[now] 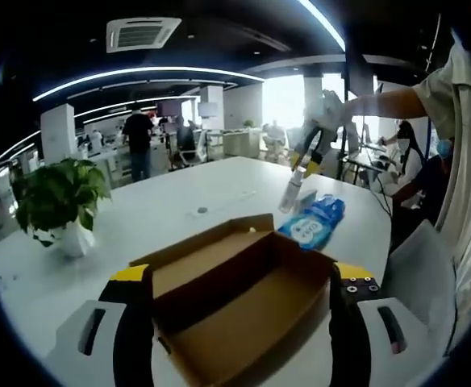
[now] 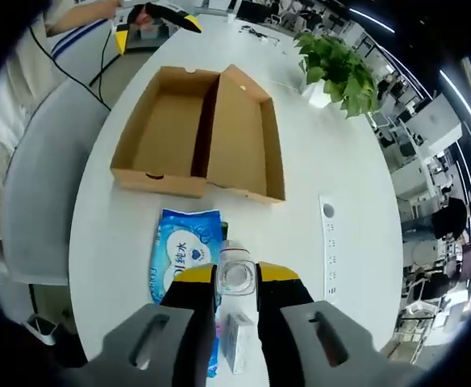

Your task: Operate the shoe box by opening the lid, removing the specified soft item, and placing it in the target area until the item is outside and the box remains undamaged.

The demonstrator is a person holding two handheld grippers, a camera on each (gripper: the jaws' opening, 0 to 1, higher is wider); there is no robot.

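White table (image 2: 332, 145): open shoe box (image 2: 199, 133), wipes pack (image 2: 179, 258), potted plant (image 2: 340, 68), perhaps small carton (image 2: 237, 343).

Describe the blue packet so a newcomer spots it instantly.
On the white table, find the open cardboard box. Just beyond its end lies the blue wipes pack, flat and soft, beside a clear bottle held in the right gripper; nothing else is blue.

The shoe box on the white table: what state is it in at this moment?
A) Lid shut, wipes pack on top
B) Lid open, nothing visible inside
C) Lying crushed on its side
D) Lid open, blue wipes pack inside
B: the shoe box lies with its lid folded open and both halves show bare cardboard, while the blue wipes pack lies outside it on the table.
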